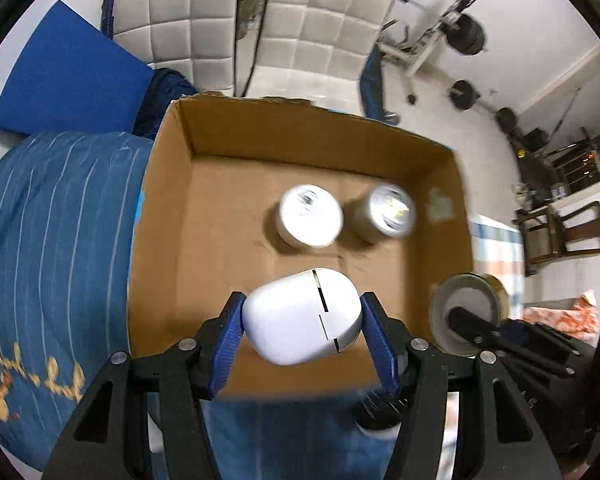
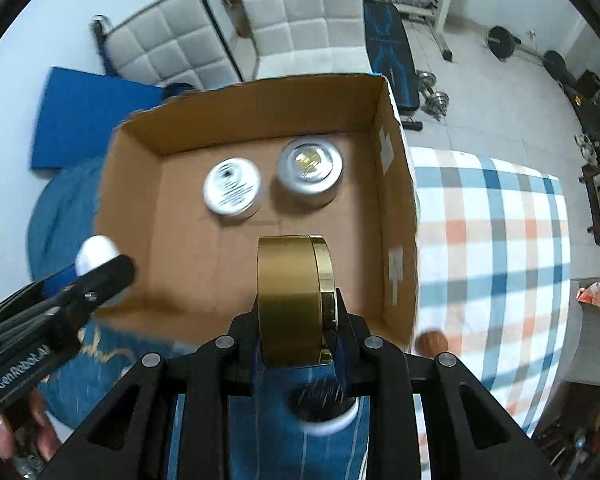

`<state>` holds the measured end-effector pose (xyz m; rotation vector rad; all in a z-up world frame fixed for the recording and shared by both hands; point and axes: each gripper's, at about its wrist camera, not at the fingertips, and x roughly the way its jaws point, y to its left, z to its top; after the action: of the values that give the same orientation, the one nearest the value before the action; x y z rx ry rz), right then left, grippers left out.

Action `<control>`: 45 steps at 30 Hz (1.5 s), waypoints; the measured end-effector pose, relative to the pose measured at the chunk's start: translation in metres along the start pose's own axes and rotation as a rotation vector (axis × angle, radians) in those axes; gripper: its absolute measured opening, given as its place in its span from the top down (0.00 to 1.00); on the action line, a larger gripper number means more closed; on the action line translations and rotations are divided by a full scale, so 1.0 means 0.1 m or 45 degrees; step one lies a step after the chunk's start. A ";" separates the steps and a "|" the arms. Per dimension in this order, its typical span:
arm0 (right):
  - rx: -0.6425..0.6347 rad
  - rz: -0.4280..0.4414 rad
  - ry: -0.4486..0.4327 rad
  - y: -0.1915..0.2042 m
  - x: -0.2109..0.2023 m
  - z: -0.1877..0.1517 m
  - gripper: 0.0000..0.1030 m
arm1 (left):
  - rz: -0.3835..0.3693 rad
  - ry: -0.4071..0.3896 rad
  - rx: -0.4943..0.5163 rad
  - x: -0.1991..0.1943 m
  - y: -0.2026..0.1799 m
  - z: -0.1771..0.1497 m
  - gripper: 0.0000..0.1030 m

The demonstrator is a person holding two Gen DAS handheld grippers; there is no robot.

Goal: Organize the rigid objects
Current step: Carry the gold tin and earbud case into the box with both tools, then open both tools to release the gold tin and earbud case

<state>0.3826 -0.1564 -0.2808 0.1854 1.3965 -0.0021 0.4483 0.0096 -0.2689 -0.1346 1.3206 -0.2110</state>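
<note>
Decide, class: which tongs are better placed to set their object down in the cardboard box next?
Probably the left tongs: their white case hangs over the cardboard box floor, near the two tins. The right tongs hold the gold tin nearer the edge.

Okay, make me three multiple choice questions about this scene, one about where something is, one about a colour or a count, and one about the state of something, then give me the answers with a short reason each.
1. Where do the two silver-lidded jars stand?
A. On the checked cloth
B. On the floor of the cardboard box
C. On a white chair

2. What colour is the round tin in the right gripper?
A. Gold
B. Red
C. Green

3. What state is the left gripper in?
A. Open and empty
B. Shut on a jar
C. Shut on the white egg-shaped case

Answers:
1 B: both jars sit side by side inside the box walls.
2 A: its side and rim shine gold.
3 C: the blue fingers press the case's two sides.
</note>
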 end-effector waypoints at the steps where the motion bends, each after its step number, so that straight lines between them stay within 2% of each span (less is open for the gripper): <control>1: 0.004 -0.021 0.022 -0.03 0.12 0.07 0.72 | 0.036 0.031 0.006 0.16 0.05 0.11 0.47; 5: -0.002 -0.097 0.115 -0.10 0.71 0.36 0.72 | 0.116 0.129 0.036 0.68 0.15 0.39 0.47; 10: -0.016 -0.167 0.215 -0.12 1.18 0.48 0.72 | 0.199 0.267 0.080 1.22 0.21 0.57 0.47; 12: -0.012 -0.178 0.247 -0.12 1.31 0.50 0.72 | 0.232 0.284 0.096 1.35 0.22 0.61 0.47; 16: -0.021 -0.194 0.268 -0.13 1.46 0.54 0.72 | 0.262 0.290 0.113 1.48 0.23 0.68 0.46; 23: -0.016 -0.197 0.283 -0.13 1.52 0.69 0.72 | 0.281 0.335 0.070 1.58 0.30 0.71 0.46; 28: 0.018 -0.176 0.319 -0.13 1.57 0.79 0.70 | 0.250 0.336 0.032 1.53 0.35 0.69 0.44; 30: 0.018 -0.183 0.326 -0.12 1.56 0.81 0.59 | 0.245 0.323 0.028 1.46 0.33 0.68 0.39; 31: 0.022 -0.187 0.323 -0.13 1.55 0.82 0.48 | 0.228 0.312 0.023 1.41 0.31 0.67 0.37; 33: 0.023 -0.173 0.307 -0.13 1.49 0.83 0.43 | 0.210 0.290 0.019 1.32 0.28 0.63 0.27; 36: 0.015 -0.190 0.294 -0.07 1.41 0.81 0.41 | 0.191 0.250 0.020 1.14 0.23 0.57 0.20; 39: 0.018 -0.183 0.277 -0.06 1.30 0.79 0.26 | 0.175 0.218 0.035 0.95 0.22 0.52 0.11; 41: 0.023 -0.171 0.257 -0.06 1.20 0.76 0.14 | 0.163 0.188 0.037 0.80 0.19 0.42 0.10; 44: 0.009 -0.169 0.217 -0.04 1.04 0.67 0.03 | 0.131 0.129 0.013 0.59 0.21 0.32 0.04; 45: -0.001 -0.177 0.201 -0.03 0.99 0.63 0.02 | 0.128 0.111 0.015 0.52 0.21 0.24 0.03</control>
<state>0.4609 -0.1567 -0.3679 0.0885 1.5647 -0.1043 0.4856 0.0180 -0.3168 -0.0491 1.4088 -0.1401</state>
